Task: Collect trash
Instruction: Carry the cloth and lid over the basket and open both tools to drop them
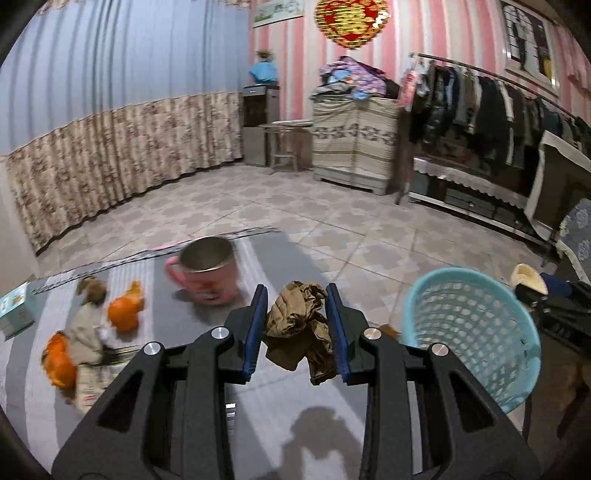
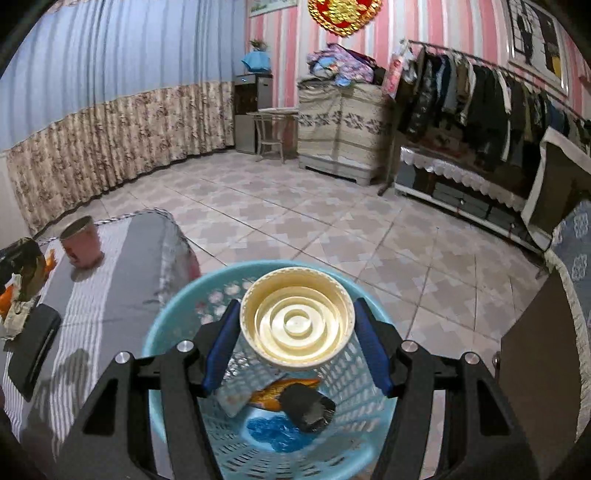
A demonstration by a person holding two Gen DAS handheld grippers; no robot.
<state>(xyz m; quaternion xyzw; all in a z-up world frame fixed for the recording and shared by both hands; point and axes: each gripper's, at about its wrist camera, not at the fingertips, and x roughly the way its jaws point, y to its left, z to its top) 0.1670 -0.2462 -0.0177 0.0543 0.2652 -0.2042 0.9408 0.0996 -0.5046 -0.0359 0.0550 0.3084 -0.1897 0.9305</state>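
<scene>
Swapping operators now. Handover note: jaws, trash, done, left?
Left gripper: jaws shut on crumpled brown paper, above the table, beside the basket.
Right gripper: jaws shut on cream lid, over the blue basket.
Done: wrappers and a dark lump already in the basket.
Left: drop both items, then fetch the orange peels and scraps on the table. Pink mug stays.

Pink-striped walls (image 1: 288, 66) meet a blue curtain (image 1: 110, 66) with a floral lower band. A red and gold ornament (image 1: 351, 22) hangs high on the wall. The floor (image 1: 332, 221) is patterned tile. A cabinet (image 1: 354, 144) heaped with cloth, a small stool (image 1: 284, 144) and a clothes rail (image 1: 491, 103) line the far side. The light looks dim, perhaps artificial.
</scene>
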